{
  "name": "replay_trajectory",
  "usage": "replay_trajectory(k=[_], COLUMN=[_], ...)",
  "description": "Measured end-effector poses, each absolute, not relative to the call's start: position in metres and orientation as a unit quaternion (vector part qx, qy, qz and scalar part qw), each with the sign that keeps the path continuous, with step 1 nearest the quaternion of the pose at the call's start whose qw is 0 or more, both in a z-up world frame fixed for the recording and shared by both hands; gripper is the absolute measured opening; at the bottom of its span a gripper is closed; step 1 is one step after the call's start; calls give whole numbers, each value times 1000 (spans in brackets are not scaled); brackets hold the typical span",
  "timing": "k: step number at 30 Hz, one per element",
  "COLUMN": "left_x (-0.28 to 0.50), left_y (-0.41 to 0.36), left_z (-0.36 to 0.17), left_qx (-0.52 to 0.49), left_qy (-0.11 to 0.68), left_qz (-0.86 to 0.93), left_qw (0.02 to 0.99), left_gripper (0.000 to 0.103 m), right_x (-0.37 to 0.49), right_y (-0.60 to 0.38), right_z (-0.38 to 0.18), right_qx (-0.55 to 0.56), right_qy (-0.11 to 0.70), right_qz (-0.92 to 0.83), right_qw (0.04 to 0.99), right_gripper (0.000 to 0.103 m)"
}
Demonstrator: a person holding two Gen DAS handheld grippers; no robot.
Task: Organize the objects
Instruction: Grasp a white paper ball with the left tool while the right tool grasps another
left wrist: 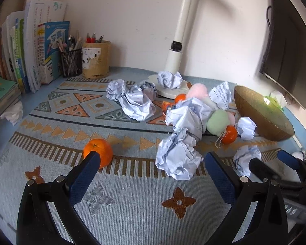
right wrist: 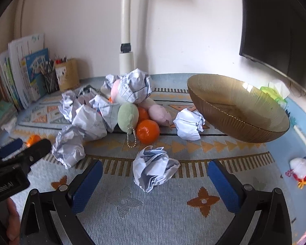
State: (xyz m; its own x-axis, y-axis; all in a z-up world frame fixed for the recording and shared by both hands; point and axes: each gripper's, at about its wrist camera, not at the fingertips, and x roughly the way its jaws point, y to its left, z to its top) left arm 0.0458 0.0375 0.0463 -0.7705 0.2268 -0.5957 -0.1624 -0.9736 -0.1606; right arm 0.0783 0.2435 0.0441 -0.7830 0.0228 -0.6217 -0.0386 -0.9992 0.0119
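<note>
A crumpled paper ball (right wrist: 154, 168) lies just ahead of the right gripper (right wrist: 155, 185), jaws spread; the left gripper (left wrist: 151, 175) gapes empty too, an orange (left wrist: 99, 152) by its left finger.

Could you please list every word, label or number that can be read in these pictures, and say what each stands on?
None can be read.
Upright white and blue books against the wall: printed covers, too small and blurred.
Round tan pen holder: white label, illegible.
Crumpled white paper balls: printed lines, illegible.
Black body of the left gripper: white lettering, blurred.
</note>
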Motion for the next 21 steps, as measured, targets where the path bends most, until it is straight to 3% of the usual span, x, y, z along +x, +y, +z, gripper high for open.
replay_trajectory(k=[8,14,16,17,18,19,20,21], left_x=[21,1,0,0,-1,0,1,3], left_y=[55,64,62,61,60,61,62,63], left_z=[34,21,21,21,21,21,20,21], left_qx=[-396,-442,-438,-438,-438,-436,-433,-430], left_qy=[-34,-32,-42,-45,-49,-54,-51,-49], left_qz=[904,885,886,887,885,884,885,887], left_qw=[155,144,144,143,148,160,165,162], left_gripper=[102,101,100,95,77,64,52,50], right_x=[70,45,41,38,39,39,41,44], right_y=[262,256,254,253,251,250,249,252], right_z=[32,19,16,16,15,15,17,18], right_qx=[-390,-427,-432,-435,-440,-442,-436,-426], right_qy=[37,12,10,9,9,11,10,12], right_qz=[919,904,902,900,897,897,899,904], right_qw=[-32,-8,-9,-12,-24,-29,-30,-28], right_gripper=[103,93,81,75,58,51,50,49])
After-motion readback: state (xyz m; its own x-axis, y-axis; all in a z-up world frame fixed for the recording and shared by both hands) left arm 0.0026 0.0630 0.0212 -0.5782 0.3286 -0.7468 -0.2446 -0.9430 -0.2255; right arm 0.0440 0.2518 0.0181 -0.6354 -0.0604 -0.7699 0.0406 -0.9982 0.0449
